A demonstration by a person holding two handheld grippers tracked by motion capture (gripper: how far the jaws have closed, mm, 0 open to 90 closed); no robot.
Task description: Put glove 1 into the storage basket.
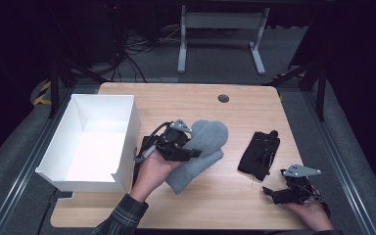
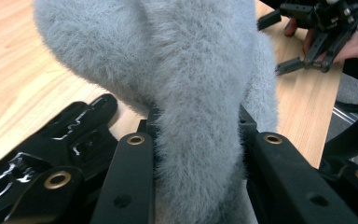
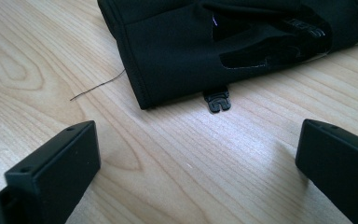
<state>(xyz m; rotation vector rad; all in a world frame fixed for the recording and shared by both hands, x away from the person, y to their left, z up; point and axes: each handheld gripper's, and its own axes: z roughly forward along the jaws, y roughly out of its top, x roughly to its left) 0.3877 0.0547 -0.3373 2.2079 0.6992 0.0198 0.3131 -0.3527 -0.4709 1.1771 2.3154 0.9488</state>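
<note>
- Grey fuzzy mitten [image 1: 203, 149] pinched between the jaws of the left hand-held gripper [image 1: 188, 152], at mid-desk, just right of the white box [image 1: 127, 142]; far end draped on the desk [image 1: 196, 100].
- Step in hand, by judgement: lifting the mitten clear for carrying.
- Next move probably calls for raising it above the box wall, swinging left, then releasing inside the open box.
- Right hand-held gripper [image 1: 270, 193] spread wide and empty, low over the near right of the desk, aimed at the black glove [image 1: 260, 152] just ahead.
- Black glove apart from the mitten; small black clip [image 3: 217, 100] at its cuff edge.
- In the way: only the box's tall near wall.
</note>
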